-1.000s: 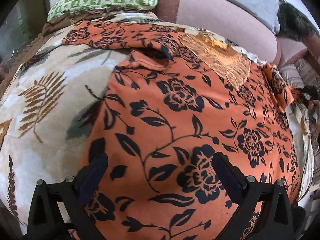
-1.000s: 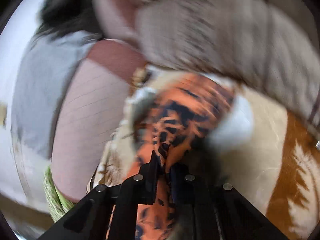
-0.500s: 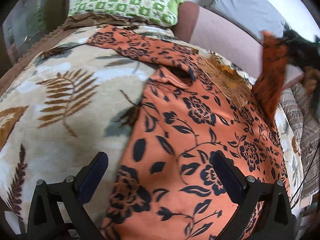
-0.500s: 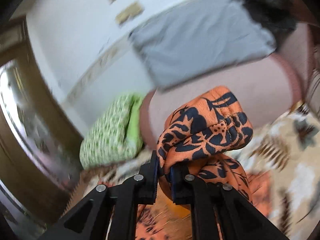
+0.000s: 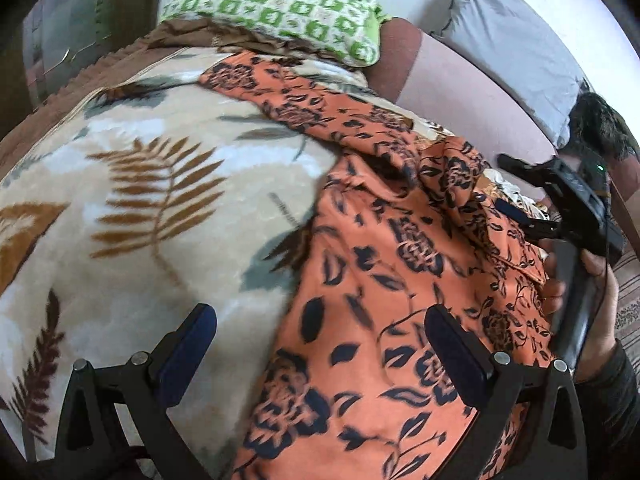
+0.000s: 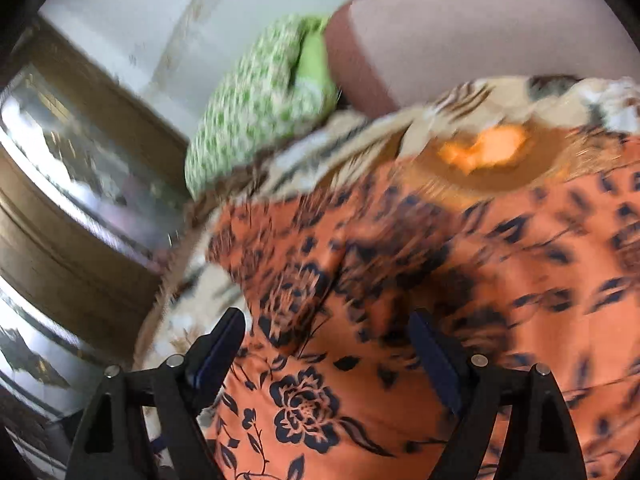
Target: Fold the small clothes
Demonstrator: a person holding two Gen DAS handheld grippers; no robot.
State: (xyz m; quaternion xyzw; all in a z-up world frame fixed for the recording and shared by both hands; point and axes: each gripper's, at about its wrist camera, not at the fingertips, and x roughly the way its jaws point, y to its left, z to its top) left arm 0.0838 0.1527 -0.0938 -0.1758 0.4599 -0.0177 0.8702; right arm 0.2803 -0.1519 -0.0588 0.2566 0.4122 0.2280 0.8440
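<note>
An orange garment with black flowers lies spread on a cream leaf-print blanket. One sleeve stretches toward the far left; the right sleeve is folded over the chest. My left gripper is open and empty just above the garment's lower hem. My right gripper is open and empty, hovering over the folded sleeve area of the garment. It also shows in the left wrist view, held by a hand at the right. The lace neckline shows beyond it.
A green-and-white pillow lies at the bed's head, also seen from the right wrist. A pink bolster and a grey pillow lie along the far side. A wooden mirrored cabinet stands to the left.
My right gripper carried the right sleeve over the garment's chest, then opened and let it go. My left gripper drew back toward the hem and stayed open.
</note>
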